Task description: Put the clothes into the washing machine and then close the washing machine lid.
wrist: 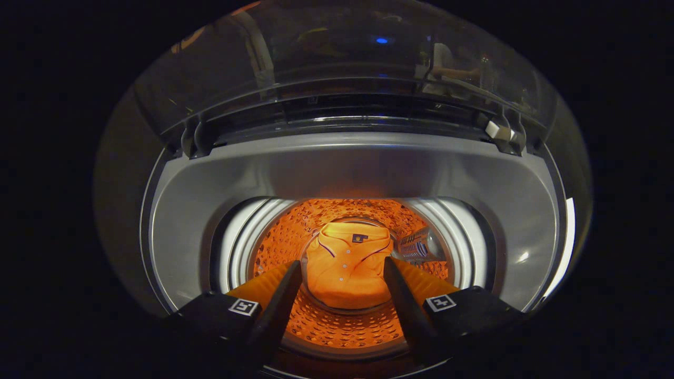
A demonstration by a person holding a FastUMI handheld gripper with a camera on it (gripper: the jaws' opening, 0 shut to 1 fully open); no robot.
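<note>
No readable text. Small dark label at collar of orange shirt (347, 263), too small to read. Square black-and-white markers on gripper (342, 271) finger mounts, open fingers.

The washing machine's round opening (347, 173) is being left unobstructed, the lid (337, 58) being held raised behind it. Free room between the spread fingers of the gripper (342, 268) is being taken up below only by the folded orange shirt (347, 268) on the drum floor (342, 326).

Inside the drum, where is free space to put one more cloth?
Free: the perforated drum floor just ahead of the open gripper, and beside the folded orange shirt. Crowded: the drum's centre under the shirt, and right of it, where a grey fitting sits.
</note>
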